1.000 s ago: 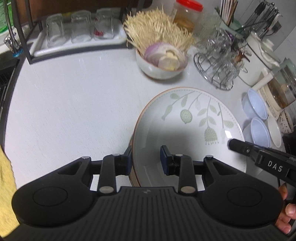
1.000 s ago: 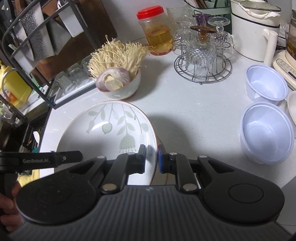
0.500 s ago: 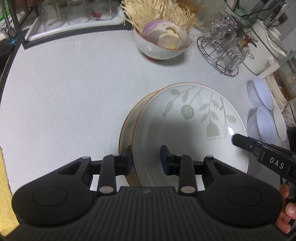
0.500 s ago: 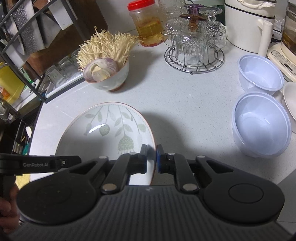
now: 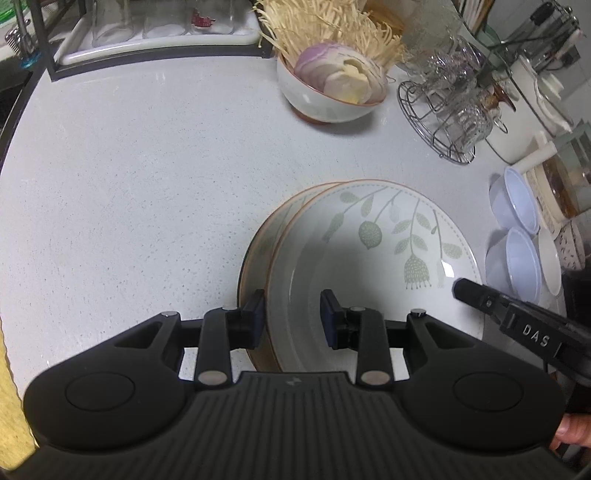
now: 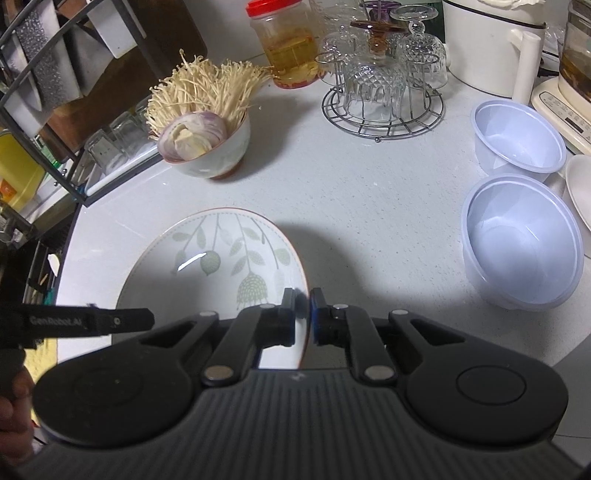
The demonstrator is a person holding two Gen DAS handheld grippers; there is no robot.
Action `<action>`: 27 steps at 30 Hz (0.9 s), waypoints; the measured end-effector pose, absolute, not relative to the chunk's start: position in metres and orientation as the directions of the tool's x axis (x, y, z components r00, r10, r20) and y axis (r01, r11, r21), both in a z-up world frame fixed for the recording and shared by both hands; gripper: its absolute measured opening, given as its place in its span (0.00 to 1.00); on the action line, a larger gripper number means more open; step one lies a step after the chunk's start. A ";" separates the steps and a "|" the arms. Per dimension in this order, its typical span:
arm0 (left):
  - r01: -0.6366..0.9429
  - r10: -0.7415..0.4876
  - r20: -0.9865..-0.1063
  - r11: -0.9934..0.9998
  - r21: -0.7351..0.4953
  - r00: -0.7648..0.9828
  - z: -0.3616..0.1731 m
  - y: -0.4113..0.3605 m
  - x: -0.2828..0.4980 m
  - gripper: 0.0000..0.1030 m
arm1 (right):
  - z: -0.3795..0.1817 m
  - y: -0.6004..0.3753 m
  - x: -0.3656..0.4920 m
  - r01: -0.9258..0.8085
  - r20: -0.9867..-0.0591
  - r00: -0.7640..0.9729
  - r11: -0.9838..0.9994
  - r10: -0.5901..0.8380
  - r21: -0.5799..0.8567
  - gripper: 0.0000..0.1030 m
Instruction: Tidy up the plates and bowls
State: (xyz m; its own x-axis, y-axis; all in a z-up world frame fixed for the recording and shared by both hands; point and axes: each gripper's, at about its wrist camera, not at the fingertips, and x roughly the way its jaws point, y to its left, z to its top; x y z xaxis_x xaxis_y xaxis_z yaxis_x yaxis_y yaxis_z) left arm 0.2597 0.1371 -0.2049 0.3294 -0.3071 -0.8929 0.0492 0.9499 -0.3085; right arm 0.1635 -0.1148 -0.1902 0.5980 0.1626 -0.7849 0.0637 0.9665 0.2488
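Observation:
A leaf-patterned plate [image 5: 373,254] lies on a second matching plate [image 5: 266,236] whose rim shows at its left. My left gripper [image 5: 291,317] straddles the left rims of both plates; its jaws stand apart around them and I cannot tell whether they press. My right gripper [image 6: 302,317] is shut on the top plate's right rim [image 6: 301,280]; it also shows in the left wrist view [image 5: 480,295]. Two white plastic bowls [image 6: 524,240] sit at the right, with a white dish [image 6: 581,192] beside them.
A ceramic bowl of onion and enoki mushrooms [image 6: 207,147] stands behind the plates. A wire rack of glasses [image 6: 380,96], a red-lidded jar [image 6: 284,44] and white appliances [image 6: 491,44] line the back. A tray of glasses [image 5: 155,33] is at back left.
Both grippers and the top plate have moved back and lower toward the counter; the plate beneath has come into view at its left. Both grips look unchanged.

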 end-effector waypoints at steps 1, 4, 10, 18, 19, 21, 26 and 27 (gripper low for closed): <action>0.044 -0.310 -0.893 0.949 -0.313 0.328 -0.204 0.138 0.260 0.34 | -0.190 -0.114 0.164 0.062 -0.785 0.598 0.967 0.161 0.246 0.11; 0.036 -0.319 -0.893 0.945 -0.325 0.318 -0.200 0.142 0.259 0.34 | -0.193 -0.113 0.164 0.055 -0.787 0.593 0.967 0.170 0.250 0.11; 0.022 -0.339 -0.895 0.937 -0.348 0.290 -0.196 0.151 0.257 0.35 | -0.198 -0.113 0.165 0.066 -0.789 0.581 0.956 0.197 0.287 0.11; -0.014 -0.363 -0.890 0.924 -0.381 0.278 -0.195 0.160 0.253 0.35 | -0.200 -0.113 0.165 0.055 -0.784 0.583 0.952 0.214 0.301 0.12; -0.013 -0.362 -0.891 0.925 -0.380 0.275 -0.194 0.160 0.253 0.35 | -0.201 -0.113 0.166 0.055 -0.783 0.584 0.951 0.216 0.303 0.12; -0.020 -0.349 -0.893 0.929 -0.369 0.284 -0.191 0.162 0.252 0.35 | -0.201 -0.113 0.165 0.051 -0.781 0.587 0.952 0.215 0.301 0.11; -0.008 -0.335 -0.892 0.935 -0.354 0.304 -0.180 0.166 0.248 0.35 | -0.200 -0.111 0.166 0.047 -0.777 0.596 0.957 0.202 0.285 0.10; -0.005 -0.330 -0.892 0.937 -0.349 0.310 -0.178 0.166 0.248 0.35 | -0.200 -0.111 0.166 0.045 -0.776 0.598 0.959 0.200 0.282 0.10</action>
State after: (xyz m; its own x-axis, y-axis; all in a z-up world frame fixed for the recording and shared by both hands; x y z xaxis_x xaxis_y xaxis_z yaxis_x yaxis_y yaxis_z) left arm 0.2478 0.1656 -0.1782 0.3098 -0.3302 -0.8916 -0.0053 0.9372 -0.3488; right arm 0.1662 -0.1105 -0.1996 0.5983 0.1999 -0.7759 0.0448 0.9585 0.2815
